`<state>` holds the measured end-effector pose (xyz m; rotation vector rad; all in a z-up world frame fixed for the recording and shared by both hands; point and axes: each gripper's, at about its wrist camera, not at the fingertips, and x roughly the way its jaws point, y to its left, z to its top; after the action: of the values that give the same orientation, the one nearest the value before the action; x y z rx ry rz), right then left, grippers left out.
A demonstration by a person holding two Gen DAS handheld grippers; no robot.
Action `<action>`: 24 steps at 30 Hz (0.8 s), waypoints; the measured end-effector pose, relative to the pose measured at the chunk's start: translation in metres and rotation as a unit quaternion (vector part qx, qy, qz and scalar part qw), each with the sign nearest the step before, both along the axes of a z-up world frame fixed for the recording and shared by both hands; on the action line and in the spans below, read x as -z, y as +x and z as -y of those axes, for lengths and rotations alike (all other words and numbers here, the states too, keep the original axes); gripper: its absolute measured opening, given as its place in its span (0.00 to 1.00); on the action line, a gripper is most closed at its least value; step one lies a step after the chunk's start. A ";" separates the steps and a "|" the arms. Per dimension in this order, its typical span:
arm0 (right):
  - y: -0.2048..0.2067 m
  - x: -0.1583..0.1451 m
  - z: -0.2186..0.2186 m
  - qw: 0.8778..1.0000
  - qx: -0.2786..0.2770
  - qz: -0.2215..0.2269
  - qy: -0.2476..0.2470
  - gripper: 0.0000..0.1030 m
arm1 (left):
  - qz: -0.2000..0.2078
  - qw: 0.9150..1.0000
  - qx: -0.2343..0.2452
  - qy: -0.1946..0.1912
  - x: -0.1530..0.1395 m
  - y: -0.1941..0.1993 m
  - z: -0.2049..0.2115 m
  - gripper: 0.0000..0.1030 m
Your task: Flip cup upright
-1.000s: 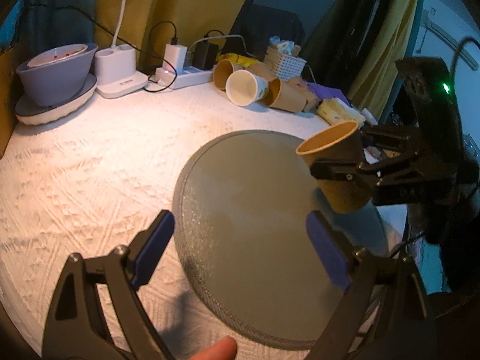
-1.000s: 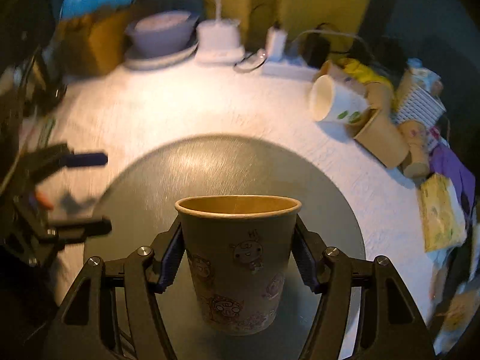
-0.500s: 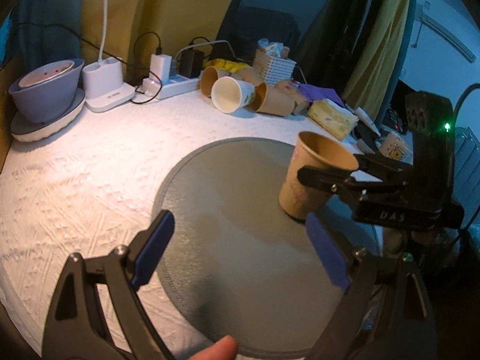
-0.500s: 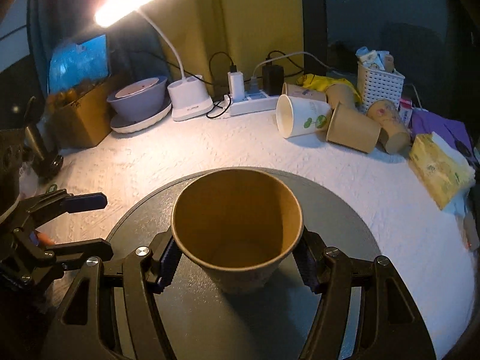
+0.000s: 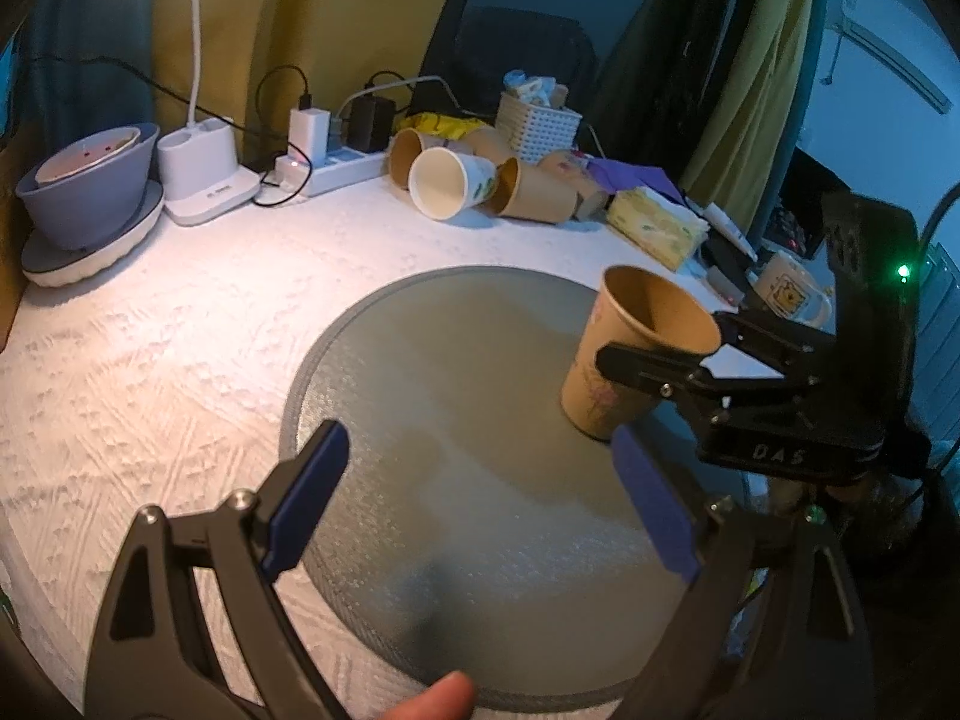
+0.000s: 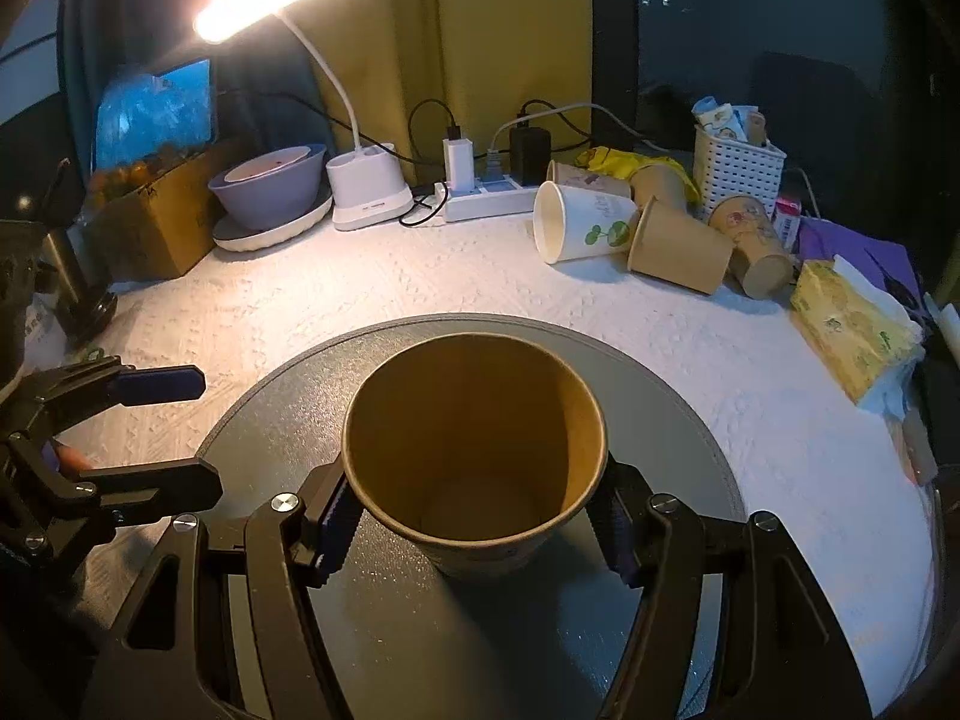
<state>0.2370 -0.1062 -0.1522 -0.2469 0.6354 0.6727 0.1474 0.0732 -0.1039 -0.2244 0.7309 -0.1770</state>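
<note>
A brown paper cup point(image 6: 474, 456) with cartoon prints stands mouth up on the round grey mat point(image 6: 288, 420). In the left wrist view the cup point(image 5: 630, 354) is at the mat's point(image 5: 450, 396) right side. My right gripper point(image 6: 474, 528) holds the cup, with a blue pad against each side of it below the rim; it also shows in the left wrist view point(image 5: 666, 354). My left gripper point(image 5: 480, 504) is open and empty over the mat's near part, to the left of the cup; it shows in the right wrist view point(image 6: 162, 426).
Several paper cups point(image 6: 636, 228) lie on their sides at the back, by a white basket point(image 6: 735, 171) and a tissue pack point(image 6: 852, 324). A power strip point(image 6: 486, 201), lamp base point(image 6: 366, 186) and grey bowl point(image 6: 270, 186) stand along the back edge.
The right gripper lowered the cup from the air onto the mat and turned it level, mouth up. The left gripper stayed open and about where it was.
</note>
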 end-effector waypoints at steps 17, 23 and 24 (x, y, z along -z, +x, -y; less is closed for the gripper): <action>-0.042 -0.007 0.019 1.000 0.019 0.011 0.002 0.74 | 0.025 1.000 0.015 0.009 -0.015 -0.039 0.021 0.88; -0.062 -0.011 0.029 1.000 0.024 0.018 0.007 0.74 | 0.034 0.999 0.021 0.013 -0.020 -0.055 0.028 0.88; -0.065 -0.011 0.030 0.999 0.025 0.019 0.008 0.74 | 0.036 0.999 0.022 0.013 -0.021 -0.057 0.030 0.88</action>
<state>0.1724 -0.1366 -0.1411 -0.2280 0.5984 0.6227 0.0902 0.0435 -0.0825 -0.1760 0.6661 -0.2168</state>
